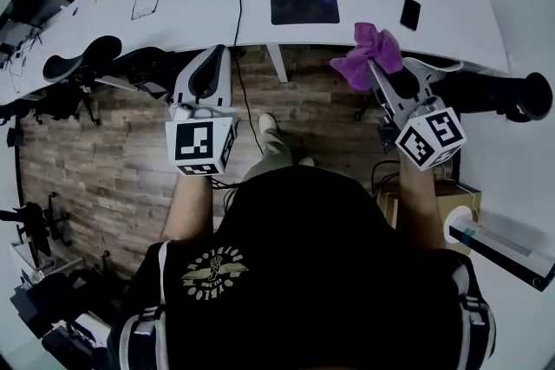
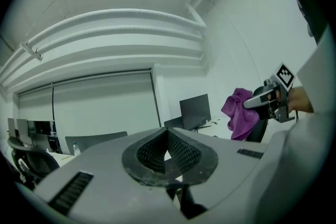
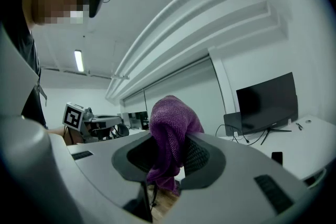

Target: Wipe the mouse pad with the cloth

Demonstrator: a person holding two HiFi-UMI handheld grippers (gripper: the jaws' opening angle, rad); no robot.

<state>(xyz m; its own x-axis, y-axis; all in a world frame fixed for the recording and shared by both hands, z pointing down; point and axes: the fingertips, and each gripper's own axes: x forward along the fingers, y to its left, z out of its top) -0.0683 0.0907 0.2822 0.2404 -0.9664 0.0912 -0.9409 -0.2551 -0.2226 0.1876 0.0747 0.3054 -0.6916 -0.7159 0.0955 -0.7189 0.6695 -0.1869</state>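
Two claws to report, both on the near side of the mouse pad [image 1: 303, 3]. Found the left claw [image 1: 211, 58] pressed together on nothing, near-left of the mouse pad. Found the right claw [image 1: 375, 69] pinching the purple cloth [image 1: 371, 52], held in the air near-right of the mouse pad, not touching it.

Advised: carry the cloth over the mouse pad, lower to flat contact, hold the pinch firm, sweep edge to edge; steady the mouse pad with the left claw in case of sliding.

Counted on the counter [image 1: 199, 17]: one mouse pad, one dark phone [image 1: 410, 13] just right of the mouse pad, one pair of glasses [image 1: 145, 3] well left of it. Counted one cloth.
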